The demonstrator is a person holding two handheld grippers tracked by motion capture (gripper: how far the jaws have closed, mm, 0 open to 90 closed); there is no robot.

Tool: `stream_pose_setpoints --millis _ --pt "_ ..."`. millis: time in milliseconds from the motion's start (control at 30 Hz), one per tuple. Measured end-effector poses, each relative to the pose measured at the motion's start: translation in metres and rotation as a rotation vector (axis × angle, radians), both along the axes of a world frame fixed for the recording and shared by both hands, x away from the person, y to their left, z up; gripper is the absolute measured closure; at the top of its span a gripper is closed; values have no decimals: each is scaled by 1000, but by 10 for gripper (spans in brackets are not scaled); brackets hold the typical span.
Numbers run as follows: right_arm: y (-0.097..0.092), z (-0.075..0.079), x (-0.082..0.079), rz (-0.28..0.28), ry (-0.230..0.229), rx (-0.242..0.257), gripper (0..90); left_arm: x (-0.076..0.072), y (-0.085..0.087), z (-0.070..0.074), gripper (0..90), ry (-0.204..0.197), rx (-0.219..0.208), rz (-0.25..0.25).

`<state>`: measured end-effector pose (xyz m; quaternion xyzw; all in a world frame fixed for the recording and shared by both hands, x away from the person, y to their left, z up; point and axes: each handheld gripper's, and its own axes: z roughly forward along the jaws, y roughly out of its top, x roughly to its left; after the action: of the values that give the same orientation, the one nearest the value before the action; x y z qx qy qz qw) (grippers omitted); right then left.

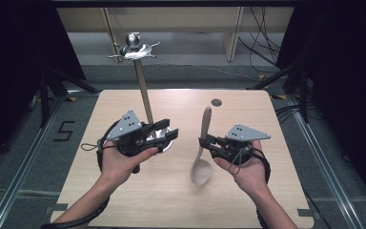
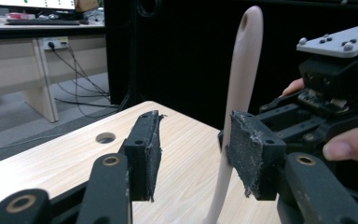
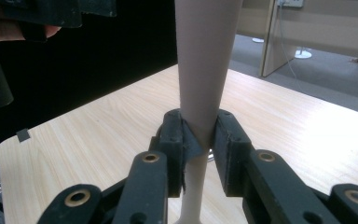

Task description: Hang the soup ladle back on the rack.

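A beige spoon [image 1: 201, 171] hangs upright over the wooden table [image 1: 171, 200], bowl down and handle up. My right gripper [image 1: 204, 142] is shut on the narrow part of its handle, and in the right gripper view the spoon [image 3: 207, 56] is pinched between the pads of the right gripper [image 3: 199, 126]. My left gripper [image 1: 164, 131] is held left of the spoon with its jaws apart. In the left gripper view nothing lies between the pads of the left gripper [image 2: 193, 135]. The spoon [image 2: 242, 65] and the right gripper [image 2: 335, 88] stand beyond them.
A stand [image 1: 143, 90] with a wooden pole, a round metal base and a hooked metal top [image 1: 133, 47] rises at the left gripper. A small round hole [image 1: 216, 102] sits near the table's far edge. Cables [image 1: 262, 43] lie on the floor behind.
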<state>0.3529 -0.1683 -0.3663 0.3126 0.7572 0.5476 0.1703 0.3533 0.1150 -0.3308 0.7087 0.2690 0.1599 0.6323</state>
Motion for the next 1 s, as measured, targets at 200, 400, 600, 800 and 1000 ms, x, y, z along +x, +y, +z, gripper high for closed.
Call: stream_pose_setpoints --millis 200,400,600,800,1000 --pt "3 0 -3 4 26 19 757 3 -17 3 520 1 -11 -20" --pt "7 -1 -2 19 23 12 757 6 -32 7 515 9 -18 -30" --pt "10 -1 -2 17 21 0 757 10 -39 7 511 10 -3 -35" --pt "13 -1 -2 23 -2 -11 757 12 -47 9 508 12 4 -45" --pt "14 -1 -2 7 -14 -40 757 14 -54 6 522 20 21 -54"
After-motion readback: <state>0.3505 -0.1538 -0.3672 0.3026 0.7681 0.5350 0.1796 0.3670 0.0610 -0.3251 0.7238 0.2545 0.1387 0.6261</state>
